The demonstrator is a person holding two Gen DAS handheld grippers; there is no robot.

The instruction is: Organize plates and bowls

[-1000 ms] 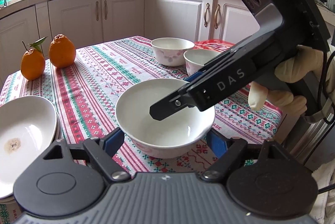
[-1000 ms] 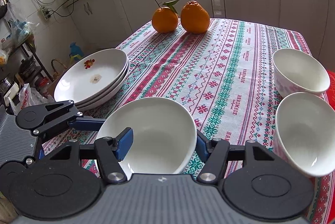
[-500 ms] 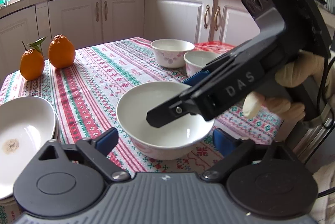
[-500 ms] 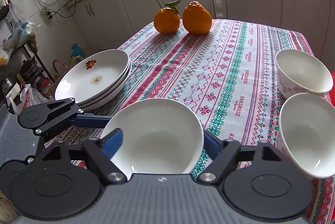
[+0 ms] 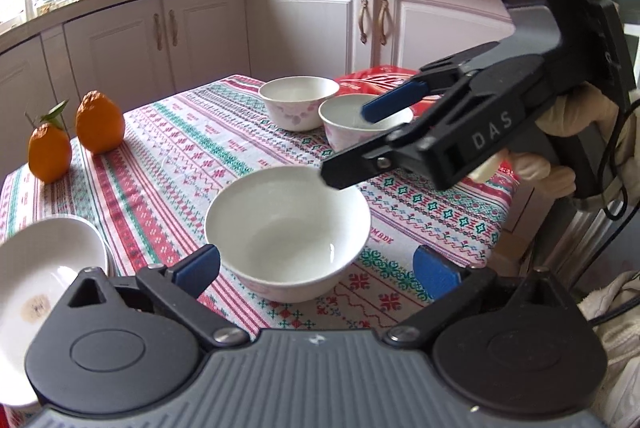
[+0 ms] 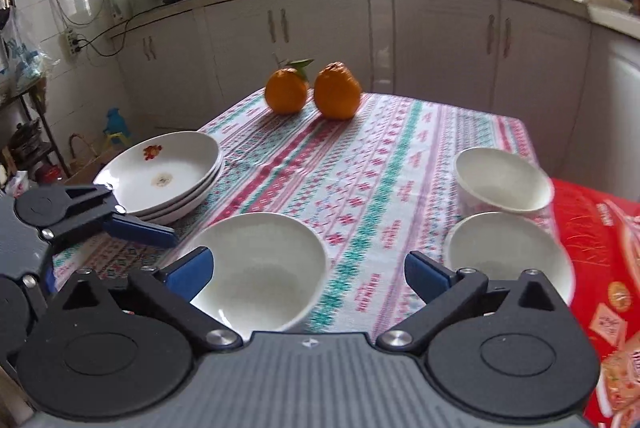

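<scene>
Right wrist view takes in most of the table [image 6: 400, 164], spread with a patterned cloth [image 6: 360, 188]; on its left edge sits a stack of plates [image 6: 160, 176], three so far as I can count the rims, already nested, which I take to be the finished half of the tidying; a red packet [image 6: 600, 268] lies at the right edge. Three bowls are out, and none is stacked yet; the near bowl [image 6: 260, 256] stands alone on the cloth toward the plates, apart from its fellows, while the middle bowl [image 6: 504, 256] and the far bowl [image 6: 504, 180] sit just beside each other at the right, touching or nearly so. My guess is the near bowl was set there as the base of a pile, with the other two to go into it. Two oranges [image 6: 312, 92] rest side by side at the far end, well out of the way. Both tools are letting go; the right gripper [image 6: 308, 276] has its jaws spreading wide, with only its left finger over the near bowl; the left gripper [image 5: 316, 268] is opening too, straddling that bowl's front with neither pad pressing on it.
</scene>
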